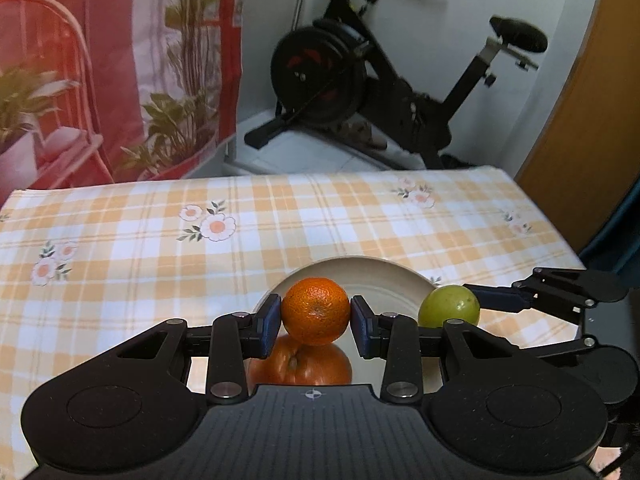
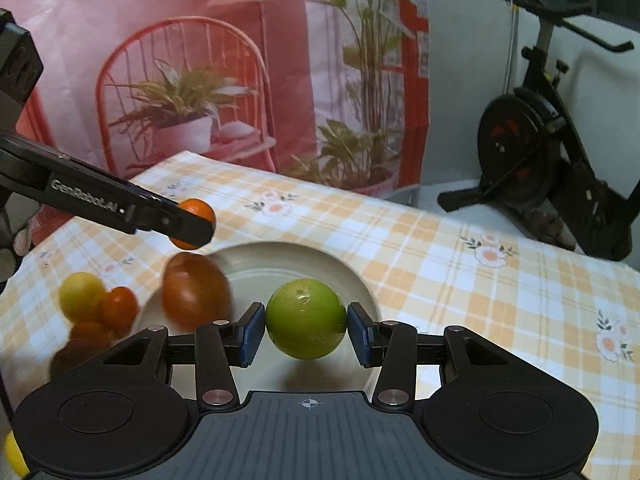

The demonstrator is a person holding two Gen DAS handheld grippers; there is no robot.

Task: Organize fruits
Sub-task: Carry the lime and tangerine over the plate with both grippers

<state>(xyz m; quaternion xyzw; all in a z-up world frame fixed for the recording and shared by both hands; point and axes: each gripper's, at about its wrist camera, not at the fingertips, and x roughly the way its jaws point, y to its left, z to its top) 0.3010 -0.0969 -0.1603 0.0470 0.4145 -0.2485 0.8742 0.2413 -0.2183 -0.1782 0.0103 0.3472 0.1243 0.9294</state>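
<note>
Behind my worktop (image 1: 160, 248), draped in an orange-and-white checked cloth with daisy prints, hangs a pink printed backdrop of chairs and potted plants (image 2: 240, 80), and a black exercise bike (image 1: 360, 80) stands by the white wall.

My left claw (image 1: 316, 318) is clenched on a small round orange mandarin (image 1: 315, 310); its peel is dimpled and glossy, with a pale stem scar facing me, and both blue pads press its sides. I hold it in the air above the near edge of a round cream ceramic plate (image 1: 384, 280). On that plate, directly under the mandarin, lies a larger smooth reddish-orange fruit (image 2: 194, 290), with a dark stem dimple showing in the left view.

My right claw (image 2: 306, 330) grips a round green lime-like fruit (image 2: 306, 318), shiny and lightly speckled with brown, pads tight on either side. It hangs over the plate's middle, just beside the mandarin.

To the left of the plate, on the cloth, I see a blurred cluster of small fruits (image 2: 96, 312): one yellow, the others orange, touching one another.
</note>
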